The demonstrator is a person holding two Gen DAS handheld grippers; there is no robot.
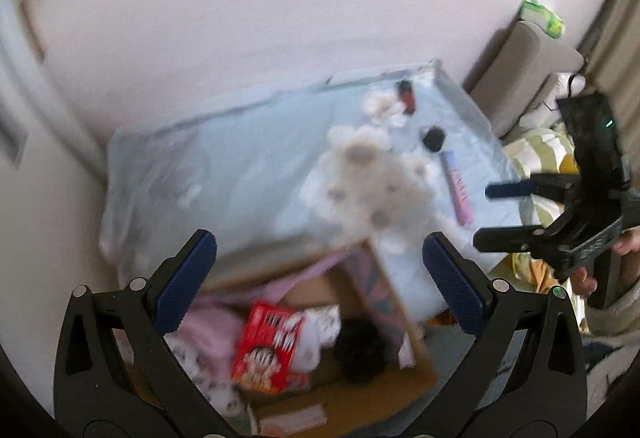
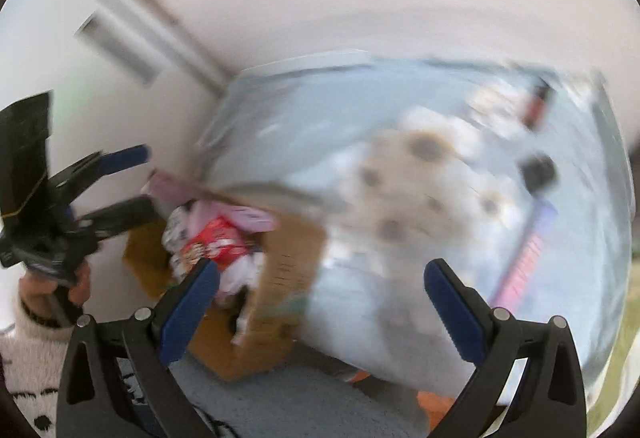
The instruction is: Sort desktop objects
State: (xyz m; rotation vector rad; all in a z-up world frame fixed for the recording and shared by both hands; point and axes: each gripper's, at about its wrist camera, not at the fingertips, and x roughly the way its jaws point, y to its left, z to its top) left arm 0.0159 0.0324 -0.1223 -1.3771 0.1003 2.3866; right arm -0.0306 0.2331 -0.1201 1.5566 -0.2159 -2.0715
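Observation:
A white plush toy with brown spots, blurred, lies on the blue-covered table near its front edge. Just below that edge an open cardboard box holds a red snack packet, pink cloth and a black fuzzy item. My left gripper hangs open above the box, holding nothing. Over the table's front edge my right gripper is open too, with the plush toy beyond its fingers. Each gripper shows in the other's view: right gripper, left gripper.
Further back on the table lie a red tube, a small black object and a pink tube. A beige sofa stands at the right. A pale wall rises behind the table. A hand in a fuzzy white sleeve holds the left gripper.

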